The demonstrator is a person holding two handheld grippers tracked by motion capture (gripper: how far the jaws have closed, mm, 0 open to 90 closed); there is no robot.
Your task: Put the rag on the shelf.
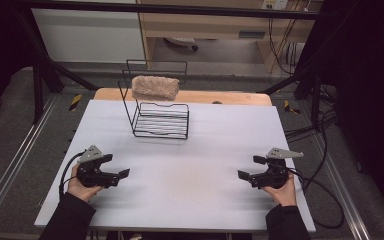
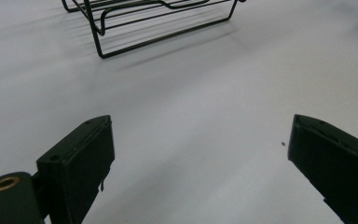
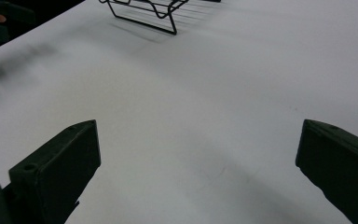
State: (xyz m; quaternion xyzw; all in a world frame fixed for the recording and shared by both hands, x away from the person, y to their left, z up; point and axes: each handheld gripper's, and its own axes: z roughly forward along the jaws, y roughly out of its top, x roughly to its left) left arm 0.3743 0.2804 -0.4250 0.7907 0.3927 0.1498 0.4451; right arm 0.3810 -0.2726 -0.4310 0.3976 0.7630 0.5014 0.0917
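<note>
Both grippers sat low at the near edge of the white table (image 1: 215, 130), well apart from each other and from the work. Left gripper (image 1: 117, 166) had its jaws spread wide with nothing between them; right gripper (image 1: 251, 167) likewise gaped wide and empty. The pinkish sponge-like block (image 1: 155, 87) rested on the upper tier of the black wire rack (image 1: 160, 122) at the far middle of the table, its ends overhanging the top rails. Likely risk: the block sat high on a light frame, so a reach that clipped the rails could tip the rack or knock the block off the far side; a soft block squeezed off-centre could also twist out of the jaws. The rack's raised back loop stood behind the block. Open table lay between grippers and rack. Cables (image 1: 325, 200) trailed off the right edge, a possible snag.
</note>
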